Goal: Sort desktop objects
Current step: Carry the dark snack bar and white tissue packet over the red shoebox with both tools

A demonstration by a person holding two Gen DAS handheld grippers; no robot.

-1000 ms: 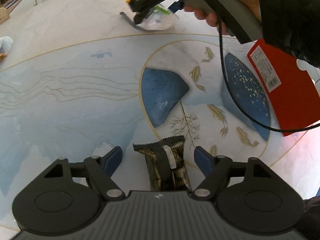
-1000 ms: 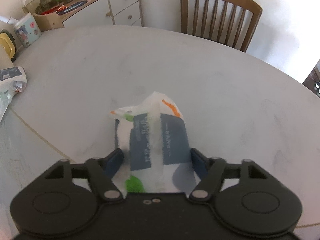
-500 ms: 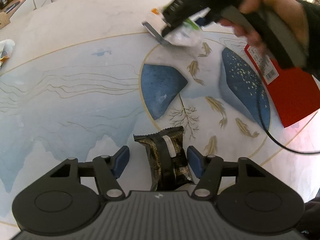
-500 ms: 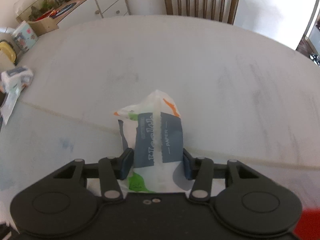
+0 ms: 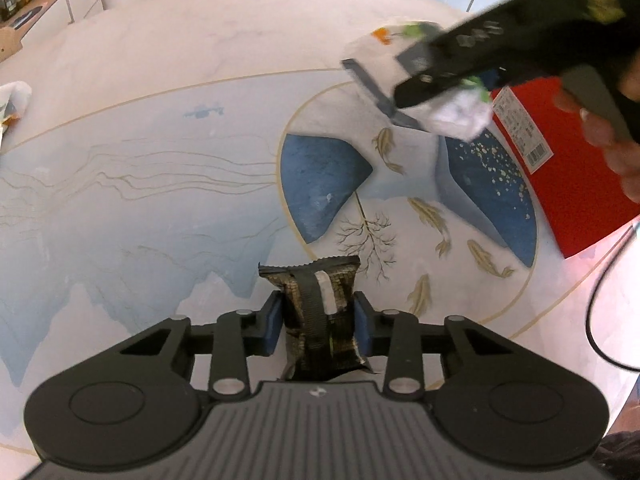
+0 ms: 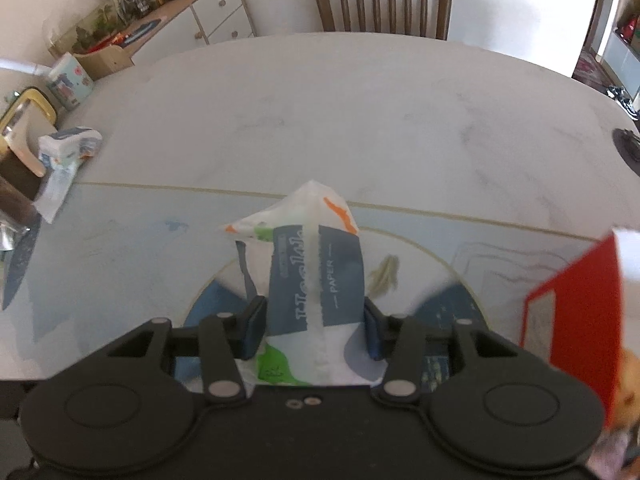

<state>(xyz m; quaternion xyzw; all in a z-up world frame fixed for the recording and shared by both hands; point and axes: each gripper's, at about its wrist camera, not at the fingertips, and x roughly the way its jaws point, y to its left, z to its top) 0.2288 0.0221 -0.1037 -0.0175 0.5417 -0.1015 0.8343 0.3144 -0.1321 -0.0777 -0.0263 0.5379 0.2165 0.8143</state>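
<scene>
My left gripper [image 5: 318,322] is shut on a dark, gold-patterned snack packet [image 5: 318,312], low over the painted round table [image 5: 140,184]. My right gripper [image 6: 314,328] is shut on a white tissue pack [image 6: 308,276] with a grey-blue label and orange and green marks, held above the table. In the left wrist view the right gripper [image 5: 384,92] and its tissue pack [image 5: 456,112] hang at the upper right, over the blue fish design.
A red box [image 5: 568,168] lies at the table's right side and shows in the right wrist view [image 6: 576,312]. Another tissue pack [image 6: 68,148] lies at the table's left edge. A wooden chair [image 6: 380,0] and a white cabinet [image 6: 200,20] stand beyond the table.
My left gripper closed on the snack packet. My right gripper closed on the tissue pack, lifted it off the table and carried it toward the near right, over the fish design.
</scene>
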